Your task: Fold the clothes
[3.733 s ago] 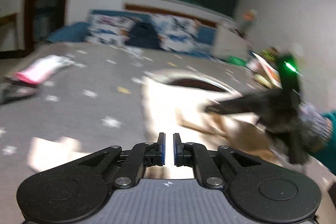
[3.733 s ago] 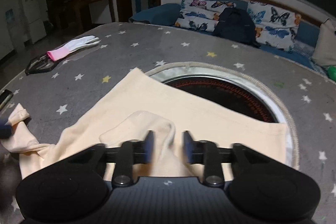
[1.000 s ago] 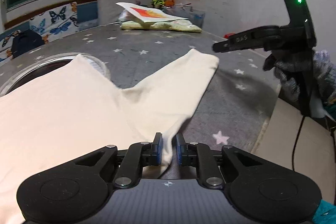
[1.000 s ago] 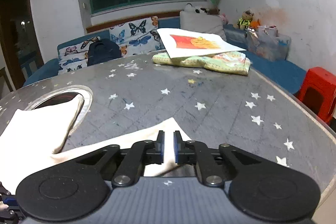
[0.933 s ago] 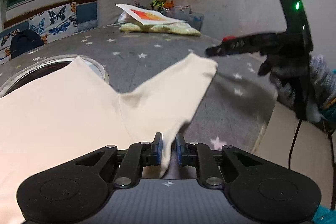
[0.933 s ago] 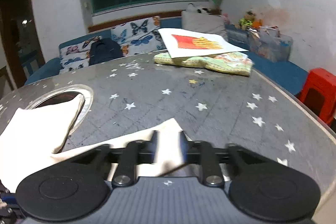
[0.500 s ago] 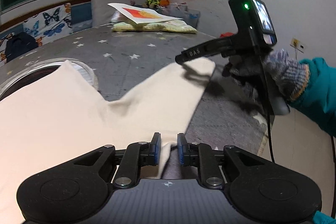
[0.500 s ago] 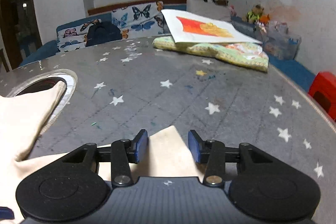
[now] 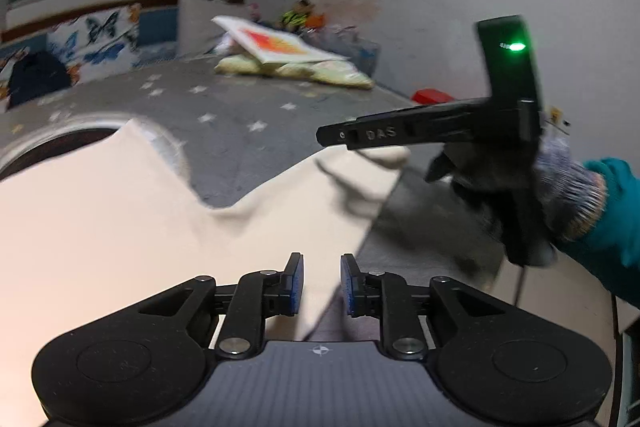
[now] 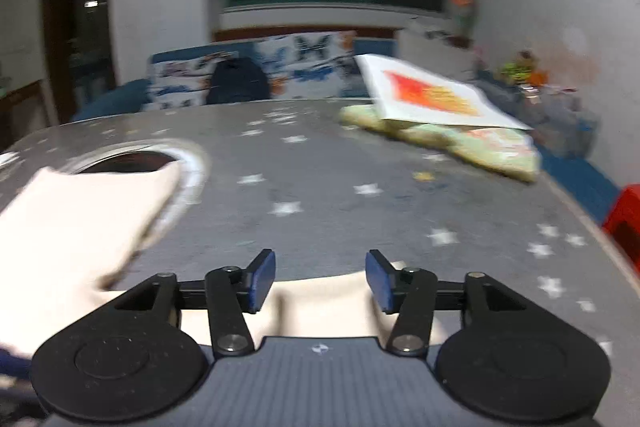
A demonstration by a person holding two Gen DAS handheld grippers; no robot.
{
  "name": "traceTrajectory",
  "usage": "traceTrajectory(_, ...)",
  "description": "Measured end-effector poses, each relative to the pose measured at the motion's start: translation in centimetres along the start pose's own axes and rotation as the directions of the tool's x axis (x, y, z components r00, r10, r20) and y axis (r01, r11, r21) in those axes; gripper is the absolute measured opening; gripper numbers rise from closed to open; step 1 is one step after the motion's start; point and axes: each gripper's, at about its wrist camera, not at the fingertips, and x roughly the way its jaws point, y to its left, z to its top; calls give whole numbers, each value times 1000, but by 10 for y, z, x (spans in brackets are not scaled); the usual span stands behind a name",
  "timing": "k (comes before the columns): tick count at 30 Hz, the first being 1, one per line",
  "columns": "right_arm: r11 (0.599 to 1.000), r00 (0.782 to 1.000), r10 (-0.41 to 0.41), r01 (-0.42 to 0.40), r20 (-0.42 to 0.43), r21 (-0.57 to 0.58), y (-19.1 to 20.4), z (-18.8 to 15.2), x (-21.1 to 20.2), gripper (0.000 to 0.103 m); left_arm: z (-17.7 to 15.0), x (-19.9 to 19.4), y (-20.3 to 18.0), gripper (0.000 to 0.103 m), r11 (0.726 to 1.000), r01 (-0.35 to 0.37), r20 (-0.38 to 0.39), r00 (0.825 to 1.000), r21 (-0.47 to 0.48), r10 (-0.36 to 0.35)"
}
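Observation:
A cream garment (image 9: 120, 211) lies spread flat on the grey star-patterned table (image 9: 240, 115). One sleeve or leg end (image 9: 360, 179) stretches toward the right. My left gripper (image 9: 320, 285) is open, its jaws apart over the garment's near edge. My right gripper (image 10: 320, 281) is open wide above the cloth's end (image 10: 320, 293), holding nothing. In the left wrist view the right gripper's fingers (image 9: 372, 135) hover just above the sleeve end, held by a gloved hand (image 9: 560, 195). The garment's other part (image 10: 80, 215) lies at the left in the right wrist view.
A round opening with a pale rim (image 10: 132, 157) sits in the table, partly under the garment. A folded green quilt with a white and orange board on it (image 10: 440, 119) lies at the far right. A red stool (image 10: 624, 223) stands past the table edge. A butterfly-print sofa (image 10: 260, 75) is behind.
Both grippers have opened and let go of the garment. The right gripper has lifted off the sleeve end; the cloth lies flat on the table.

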Motion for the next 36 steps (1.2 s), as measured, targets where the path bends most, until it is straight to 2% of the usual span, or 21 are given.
traceTrajectory(3, 998, 997, 66, -67, -34, -17, 16, -4, 8, 60, -6, 5, 4, 27, 1000, -3, -36, 999, -17, 3)
traceTrajectory(5, 998, 996, 61, -62, -60, -31, 21, -9, 14, 62, -9, 3, 2, 35, 1000, -2, -31, 1000, -8, 1)
traceTrajectory(9, 998, 996, 38, -42, -75, -50, 25, -14, 10, 74, -10, -8, 3, 41, 1000, -14, -17, 1000, -11, 14)
traceTrajectory(11, 998, 997, 38, -41, -71, -54, 26, -12, 6, 75, -10, -16, 8, 45, 999, -30, 3, 1000, -27, 30)
traceTrajectory(16, 990, 993, 115, -118, -38, -81, 49, -2, -4, 80, -14, -48, 28, 48, 991, -99, 56, 993, -87, 104)
traceTrajectory(20, 969, 977, 211, -213, -22, -125, 79, 4, -10, 83, -26, -79, 49, 49, 971, -189, 85, 976, -144, 202)
traceTrajectory(23, 938, 951, 307, -308, -33, -158, 111, 10, -12, 84, -40, -111, 71, 49, 936, -286, 98, 946, -203, 310)
traceTrajectory(26, 899, 921, 385, -388, -56, -204, 146, 13, -13, 84, -56, -143, 94, 49, 881, -387, 100, 899, -274, 426)
traceTrajectory(29, 854, 888, 452, -458, -83, -248, 178, 15, -13, 84, -71, -176, 117, 49, 808, -479, 91, 839, -342, 536)
traceTrajectory(32, 799, 849, 513, -525, -123, -292, 214, 13, -14, 84, -84, -203, 143, 49, 719, -567, 54, 769, -401, 637)
traceTrajectory(34, 768, 831, 538, -553, -144, -323, 235, 11, -15, 84, -88, -213, 159, 48, 676, -598, 23, 741, -432, 671)
traceTrajectory(36, 739, 814, 558, -576, -162, -348, 254, 9, -16, 84, -89, -215, 171, 48, 664, -611, 3, 735, -430, 678)
